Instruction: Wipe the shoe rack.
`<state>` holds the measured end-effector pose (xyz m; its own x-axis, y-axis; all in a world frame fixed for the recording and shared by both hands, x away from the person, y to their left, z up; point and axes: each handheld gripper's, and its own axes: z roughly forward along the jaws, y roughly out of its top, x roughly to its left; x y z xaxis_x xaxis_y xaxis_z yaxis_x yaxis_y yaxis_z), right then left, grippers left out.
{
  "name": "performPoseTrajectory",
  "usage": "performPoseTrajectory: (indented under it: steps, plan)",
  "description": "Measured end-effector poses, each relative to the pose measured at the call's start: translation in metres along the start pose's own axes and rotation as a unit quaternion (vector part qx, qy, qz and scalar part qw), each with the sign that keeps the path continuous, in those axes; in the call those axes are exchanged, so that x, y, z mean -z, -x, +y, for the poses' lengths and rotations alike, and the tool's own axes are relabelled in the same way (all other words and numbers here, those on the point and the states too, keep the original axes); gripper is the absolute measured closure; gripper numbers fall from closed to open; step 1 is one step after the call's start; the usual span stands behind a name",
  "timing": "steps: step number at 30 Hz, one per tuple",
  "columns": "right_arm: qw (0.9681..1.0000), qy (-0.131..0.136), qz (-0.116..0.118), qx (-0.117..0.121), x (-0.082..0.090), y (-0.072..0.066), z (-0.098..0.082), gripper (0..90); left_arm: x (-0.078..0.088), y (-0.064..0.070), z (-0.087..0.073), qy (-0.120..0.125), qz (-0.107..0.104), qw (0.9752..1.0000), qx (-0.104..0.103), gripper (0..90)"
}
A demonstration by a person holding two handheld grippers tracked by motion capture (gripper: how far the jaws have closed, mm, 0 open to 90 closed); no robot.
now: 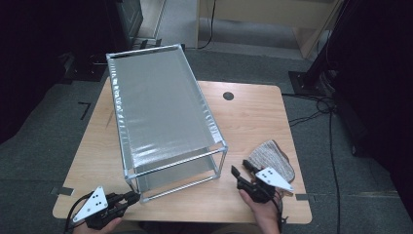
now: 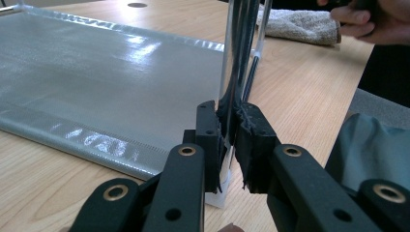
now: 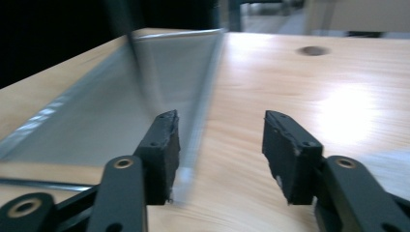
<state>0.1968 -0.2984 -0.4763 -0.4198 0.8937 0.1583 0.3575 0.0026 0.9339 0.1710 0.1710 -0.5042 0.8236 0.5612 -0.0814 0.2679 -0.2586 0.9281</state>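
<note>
A two-tier rack (image 1: 160,107) with a thin metal frame and silvery fabric shelves stands on the wooden table (image 1: 248,117). My left gripper (image 1: 134,197) is at the rack's near left corner, shut on the upright corner post (image 2: 231,58) just above its white foot. The lower shelf (image 2: 96,72) stretches away to the left of the jaws. My right gripper (image 1: 241,168) is held open just off the rack's near right corner. In the right gripper view its jaws (image 3: 220,145) stand apart over bare table, with the blurred rack edge (image 3: 193,121) close beside one jaw and not pressed.
A grey knitted cloth (image 1: 275,156) lies at the table's right edge, just beyond my right hand. A round cable hole (image 1: 228,95) sits in the far part of the tabletop. Cables trail over the floor to the right of the table.
</note>
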Motion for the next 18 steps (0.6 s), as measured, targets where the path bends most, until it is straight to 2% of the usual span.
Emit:
performPoseTrajectory:
  steps: [2,4,6,7,9,10,12,14,16,18]
  plan:
    - [0.9994,0.005,-0.034,-0.007,0.011,0.015,0.002,44.4,-0.002,0.001,0.000,0.002,-0.001,1.0000,0.002,80.7]
    - [0.9969,0.000,-0.079,-0.006,0.020,0.030,0.001,42.2,-0.003,0.002,0.001,0.001,-0.002,1.0000,0.001,80.7]
    - [0.9925,-0.012,-0.122,-0.004,0.026,0.045,-0.001,41.0,-0.005,0.003,0.001,0.001,-0.005,1.0000,0.000,80.8]
    - [0.9907,-0.019,-0.135,-0.009,0.027,0.050,-0.002,39.5,-0.006,0.004,0.001,0.002,-0.008,1.0000,0.000,80.8]
    - [0.9850,-0.042,-0.166,-0.018,0.029,0.064,-0.007,38.1,-0.007,0.006,0.002,0.000,-0.010,0.9999,-0.002,80.8]
    - [0.9835,-0.050,-0.172,-0.021,0.028,0.070,-0.010,37.2,-0.008,0.007,0.002,0.001,-0.010,0.9999,-0.003,80.8]
    - [0.9801,-0.067,-0.182,-0.042,0.028,0.081,-0.015,34.2,-0.009,0.008,0.002,0.001,-0.010,0.9999,-0.002,80.7]
    - [0.9775,-0.080,-0.187,-0.056,0.027,0.086,-0.019,28.5,-0.010,0.009,0.002,0.002,-0.007,1.0000,0.002,80.5]
    - [0.9721,-0.109,-0.201,-0.055,0.023,0.089,-0.022,20.9,-0.011,0.011,0.003,0.003,-0.001,1.0000,0.000,80.6]
    - [0.9687,-0.128,-0.205,-0.058,0.020,0.091,-0.026,16.3,-0.013,0.014,0.003,0.005,0.004,1.0000,-0.001,80.8]
